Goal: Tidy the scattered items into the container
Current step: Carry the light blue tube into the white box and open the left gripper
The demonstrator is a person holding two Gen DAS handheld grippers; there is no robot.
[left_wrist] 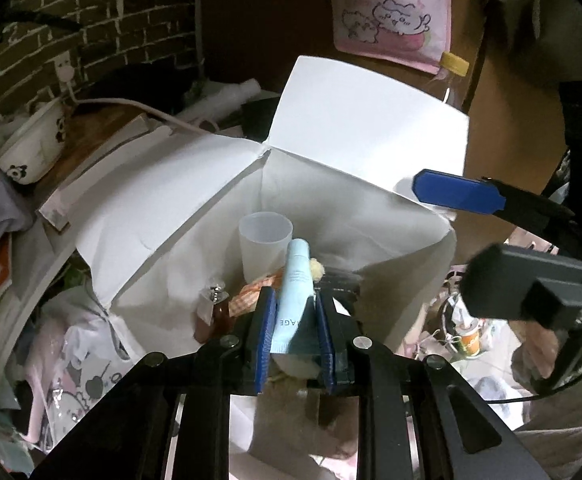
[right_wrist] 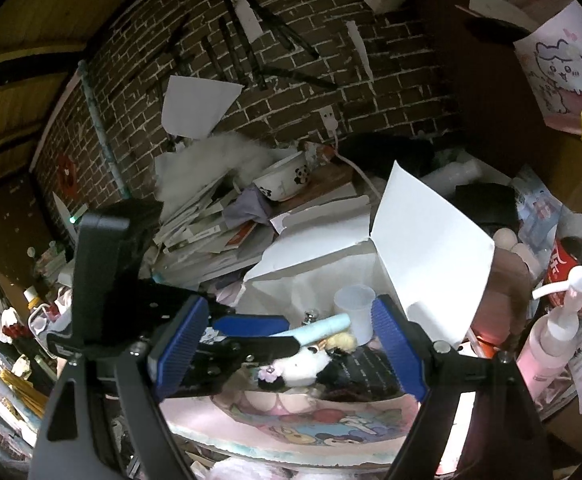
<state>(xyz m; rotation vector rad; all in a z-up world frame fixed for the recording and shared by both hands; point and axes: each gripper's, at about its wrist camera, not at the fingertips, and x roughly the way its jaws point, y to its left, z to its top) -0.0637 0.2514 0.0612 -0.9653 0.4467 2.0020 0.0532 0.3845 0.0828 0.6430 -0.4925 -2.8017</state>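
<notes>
Blue-padded jaws of the left gripper (left_wrist: pixel 295 334) are clamping a pale blue tube (left_wrist: pixel 295 280) by its flat crimped end, and the tube's capped end is pointing out over the open mouth of the white cardboard box (left_wrist: pixel 163 216) that is serving as the container. The tube is hanging above the box's contents, not lying among them, so this item is not yet put away.

Several things are already sitting inside the box: a translucent plastic cup (left_wrist: pixel 265 240) standing upright toward the far corner, a small amber glass bottle with a silver cap (left_wrist: pixel 215 306) at the left, an orange-and-white checked cloth piece (left_wrist: pixel 251 294) and a yellow fluffy pom-pom (left_wrist: pixel 317 269) just beside the tube. In the right wrist view a small panda plush (right_wrist: pixel 303 366) is lying near the box's near edge; whether it is inside or on the rim I cannot tell.

Meanwhile the right gripper (right_wrist: pixel 287 346) is standing wide open and empty just beside the box, one of its blue fingers (left_wrist: pixel 457 194) reaching over the box's right flap.

By my judgement the task is partway along: the tube is needing only a release into the box, while plenty of clutter around it, such as a pink pump bottle (right_wrist: pixel 551 344), is waiting outside.
</notes>
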